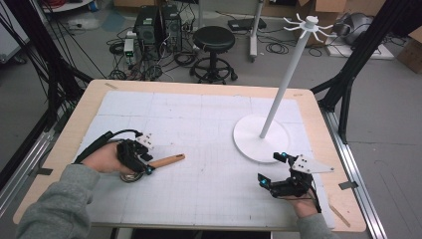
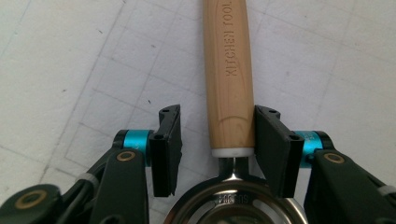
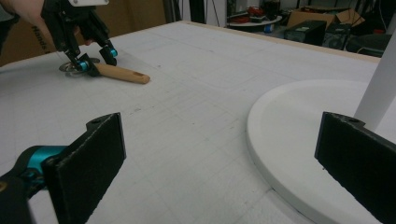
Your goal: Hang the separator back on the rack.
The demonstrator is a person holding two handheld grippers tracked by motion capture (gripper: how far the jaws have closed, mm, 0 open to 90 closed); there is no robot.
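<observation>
A kitchen tool with a wooden handle [image 1: 166, 161] and a round metal head [image 1: 130, 177] lies flat on the white mat at the left. My left gripper [image 1: 148, 160] straddles the handle [image 2: 229, 70] just above the metal head [image 2: 233, 205]. In the left gripper view one pad [image 2: 271, 140] touches the wood, while the other pad [image 2: 166, 140] stands off it with a gap, so the jaws are open around it. My right gripper [image 1: 270, 168] rests low at the right front, wide open with nothing between its pads [image 3: 88, 163].
A white stand with a round base [image 1: 249, 142], a slanted-looking pole [image 1: 283, 84] and hooks on top sits at the right, its base [image 3: 289, 121] just ahead of my right gripper. The gridded mat [image 1: 209, 114] covers a wooden table [image 1: 89, 99]. A stool and cables lie beyond.
</observation>
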